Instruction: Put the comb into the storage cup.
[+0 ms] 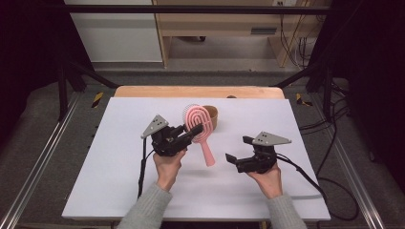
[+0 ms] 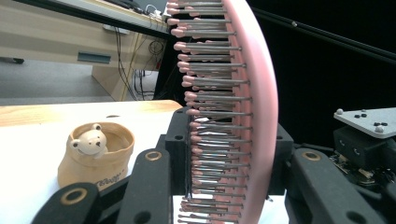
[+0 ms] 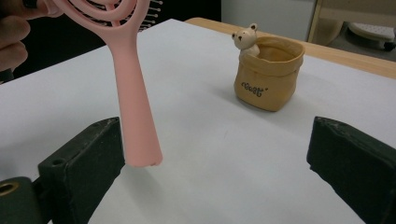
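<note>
Left gripper (image 1: 190, 132) clamps the pink hairbrush (image 1: 200, 129) by its head; right gripper (image 1: 237, 149) gapes empty.
Brush looks light, stiff, smooth plastic; its handle hanging just beside the right jaws seems the best hold.

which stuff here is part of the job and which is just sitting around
In use:
- pink plastic hairbrush, head clamped in the left claw, handle hanging free
- open right claw, near the handle

Lying about:
- small tan pouch-shaped pot with a bear figure
- white table sheet

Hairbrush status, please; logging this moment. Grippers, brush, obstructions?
Left gripper shut on pink hairbrush head, handle hanging free. Right gripper open, near handle tip. Bear pot behind, clear.
</note>
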Tool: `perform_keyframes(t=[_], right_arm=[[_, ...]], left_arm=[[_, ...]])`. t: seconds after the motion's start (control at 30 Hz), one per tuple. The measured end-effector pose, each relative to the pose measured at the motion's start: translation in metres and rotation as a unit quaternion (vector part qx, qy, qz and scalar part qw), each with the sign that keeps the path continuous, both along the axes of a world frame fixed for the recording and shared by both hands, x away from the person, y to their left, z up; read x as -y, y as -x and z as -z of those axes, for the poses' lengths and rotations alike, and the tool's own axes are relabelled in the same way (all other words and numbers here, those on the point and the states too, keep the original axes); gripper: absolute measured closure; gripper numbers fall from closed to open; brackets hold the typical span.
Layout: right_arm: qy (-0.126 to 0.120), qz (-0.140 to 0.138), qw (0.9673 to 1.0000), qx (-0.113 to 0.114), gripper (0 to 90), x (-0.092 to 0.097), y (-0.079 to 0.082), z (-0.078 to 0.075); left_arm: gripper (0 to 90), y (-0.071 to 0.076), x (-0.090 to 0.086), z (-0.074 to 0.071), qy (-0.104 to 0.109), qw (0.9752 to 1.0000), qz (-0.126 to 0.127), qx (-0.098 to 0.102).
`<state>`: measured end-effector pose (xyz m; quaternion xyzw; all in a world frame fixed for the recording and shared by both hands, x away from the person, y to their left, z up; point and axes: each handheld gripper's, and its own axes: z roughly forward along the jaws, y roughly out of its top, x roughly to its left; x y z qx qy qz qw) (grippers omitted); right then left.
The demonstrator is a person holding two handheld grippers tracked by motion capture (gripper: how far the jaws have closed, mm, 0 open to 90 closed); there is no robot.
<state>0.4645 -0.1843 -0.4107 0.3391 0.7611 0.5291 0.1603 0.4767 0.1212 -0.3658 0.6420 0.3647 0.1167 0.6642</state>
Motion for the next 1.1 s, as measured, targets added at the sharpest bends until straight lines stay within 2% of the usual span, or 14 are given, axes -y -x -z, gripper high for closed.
perform_keyframes(t=[0.13, 0.37, 0.53, 1.1], right_arm=[[-0.002, -0.001, 1.0, 0.002, 3.0, 0.006, -0.001, 0.001], [-0.003, -0.008, 0.9999, -0.013, 1.5, 0.017, -0.005, 0.009], [0.006, -0.017, 0.9998, -0.009, 1.5, 0.024, -0.006, 0.013], [-0.003, 0.0, 0.9998, -0.02, 0.5, 0.05, -0.006, 0.023]], left_arm=[[63.1, -0.001, -0.002, -0.003, -0.004, 1.0, -0.003, 0.003], [63.1, -0.003, -0.008, -0.008, -0.007, 0.9999, -0.01, 0.009], [63.2, -0.004, -0.012, -0.013, -0.007, 0.9998, -0.015, 0.014], [63.3, -0.01, -0.029, -0.029, -0.004, 0.9992, -0.031, 0.026]])
